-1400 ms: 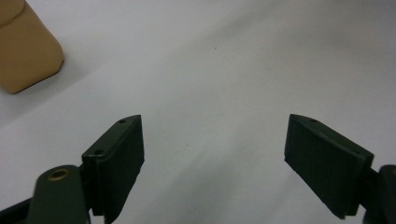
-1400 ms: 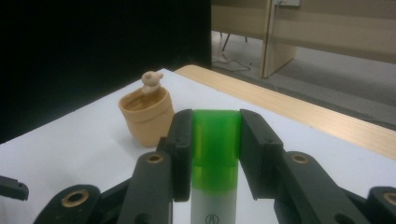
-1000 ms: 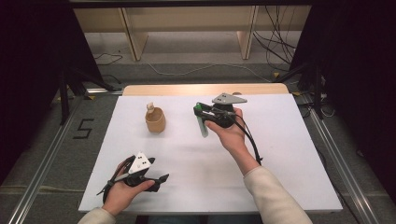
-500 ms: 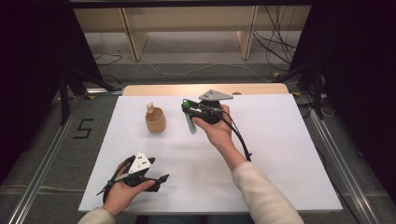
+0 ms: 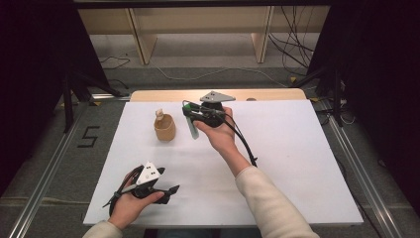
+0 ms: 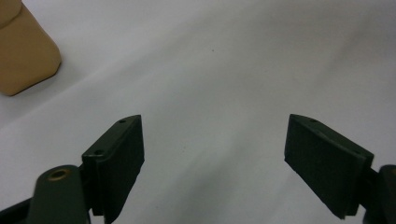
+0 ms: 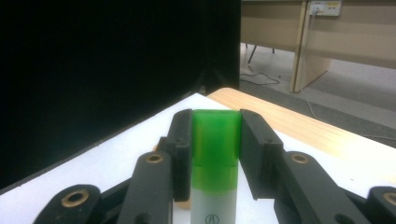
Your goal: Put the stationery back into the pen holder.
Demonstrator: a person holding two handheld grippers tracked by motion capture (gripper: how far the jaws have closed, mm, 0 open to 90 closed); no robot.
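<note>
My right gripper (image 5: 190, 113) is held above the far middle of the white board (image 5: 297, 158), shut on a marker with a green cap (image 7: 215, 140) and a pale body (image 5: 193, 130). Both pads press the cap's sides in the right gripper view. Just left of it stands a tan cup (image 5: 165, 129) with a small tan piece (image 5: 159, 114) sticking out of its top. The left gripper (image 5: 171, 190) rests low at the board's near left corner, jaws wide apart with nothing between them. Its own view has the tan cup (image 6: 23, 51) at the top left, well ahead.
The bare wooden table edge (image 5: 267, 94) runs behind the board. Beyond it stand wooden shelf legs (image 5: 141, 42) and loose cables (image 5: 292, 54) on the floor. A metal rail (image 5: 44, 183) and a floor marking "5" (image 5: 89, 136) lie to the left.
My right hand has carried the marker leftward, from right of centre to close beside the tan cup. The left hand and its gripper have stayed put.
</note>
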